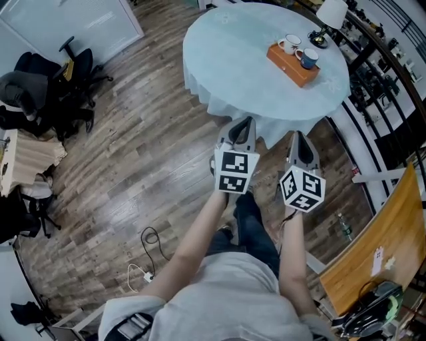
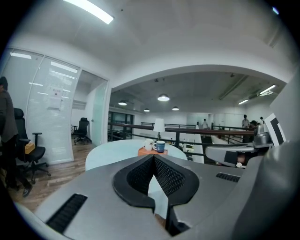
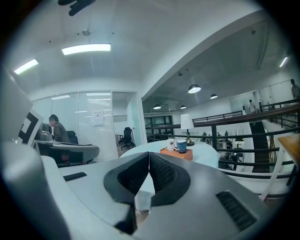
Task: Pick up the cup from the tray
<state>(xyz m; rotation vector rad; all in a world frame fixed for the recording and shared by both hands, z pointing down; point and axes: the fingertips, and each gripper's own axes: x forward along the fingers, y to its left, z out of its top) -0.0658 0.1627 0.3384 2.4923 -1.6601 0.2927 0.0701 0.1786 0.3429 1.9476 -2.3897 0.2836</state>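
Observation:
An orange tray sits on the round table, holding a white cup and a blue cup. Both cups stand upright. My left gripper and right gripper are shut and empty, side by side over the floor just short of the table's near edge. In the left gripper view the tray with the blue cup lies far ahead above my shut left gripper. The right gripper view shows the tray and blue cup beyond my shut right gripper.
A small white lamp stands at the table's far side. A black railing runs behind the table on the right. Office chairs stand at the left, a wooden desk at the right. Cables lie on the wooden floor.

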